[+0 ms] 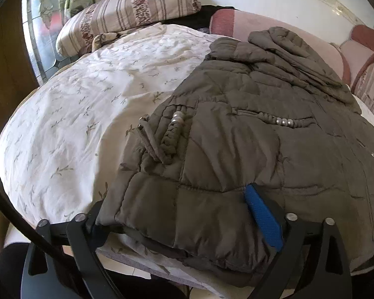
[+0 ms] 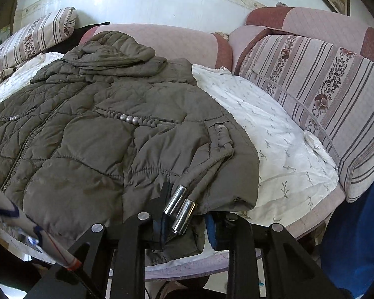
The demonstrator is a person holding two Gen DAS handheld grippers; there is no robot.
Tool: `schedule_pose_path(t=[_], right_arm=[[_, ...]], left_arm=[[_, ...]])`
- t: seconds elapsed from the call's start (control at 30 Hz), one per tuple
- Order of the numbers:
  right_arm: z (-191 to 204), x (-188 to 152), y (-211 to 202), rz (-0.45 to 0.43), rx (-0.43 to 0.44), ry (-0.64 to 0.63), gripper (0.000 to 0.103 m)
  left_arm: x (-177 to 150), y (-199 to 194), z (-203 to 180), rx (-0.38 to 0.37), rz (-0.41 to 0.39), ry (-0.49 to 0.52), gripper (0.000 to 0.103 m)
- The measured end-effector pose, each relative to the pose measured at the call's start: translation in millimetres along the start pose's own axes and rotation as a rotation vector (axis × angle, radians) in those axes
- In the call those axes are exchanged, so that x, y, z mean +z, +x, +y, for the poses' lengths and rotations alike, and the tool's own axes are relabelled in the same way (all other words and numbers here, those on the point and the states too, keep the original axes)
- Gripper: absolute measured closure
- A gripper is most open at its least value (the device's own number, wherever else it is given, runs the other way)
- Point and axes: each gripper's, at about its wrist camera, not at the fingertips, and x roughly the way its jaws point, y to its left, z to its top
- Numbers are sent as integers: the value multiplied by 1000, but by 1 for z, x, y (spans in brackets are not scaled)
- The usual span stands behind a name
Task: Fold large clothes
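Note:
An olive-brown quilted jacket (image 1: pixel 236 129) (image 2: pixel 87 129) lies flat on a white leaf-print sheet (image 1: pixel 74 112), with its hood (image 2: pixel 112 52) at the far end. My left gripper (image 1: pixel 174 199) stands wide over the near-left hem corner. Its blue pad (image 1: pixel 261 219) presses into the fabric, and the other finger is tucked under the hem's edge. My right gripper (image 2: pixel 187 206) is shut on the near-right hem, where two shiny metal cord ends (image 2: pixel 182 206) lie between its fingers.
Striped floral pillows sit at the left (image 1: pixel 129 12) and the right (image 2: pixel 324 99) of the bed. Pink cushions (image 2: pixel 162 39) line a white wall behind. The bed's front edge (image 2: pixel 187 266) is just below the grippers. Blue cloth (image 2: pixel 356 224) hangs at the right.

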Motion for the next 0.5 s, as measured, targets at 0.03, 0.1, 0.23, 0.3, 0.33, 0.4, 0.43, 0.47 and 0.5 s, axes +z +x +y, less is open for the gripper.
schedule_pose_path(t=[0.03,0.1,0.23,0.3,0.33,0.4,0.43,0.47,0.5], right_arm=[[-1,0,0,1,1,1,75],[-2,0,1,0,4,3,75],[-2,0,1,1,4,3,75],[-3,0,1,3,7,7,74],[-3,0,2,3,9,8,74],[-4,0,2,5,12,11,73],[-4,0,2,6,13,14,73],[-5,0,3,8,16,18,73],[-5,-1,3,9,18,21,73]], left_arm=[[0,-2,-1,-6,-7,7,23],[-1,-7,-6,2,-31,34,33],[-2,-12,-13,11,-55,74,42],[-3,-11,-13,11,-50,69,40],[-3,-10,-12,8,-47,66,38],[-3,-10,-9,10,-39,54,33],[-3,-9,-6,6,-32,38,28],[-3,-9,-3,-4,-22,19,26],[-3,-8,4,-30,-5,-13,25]])
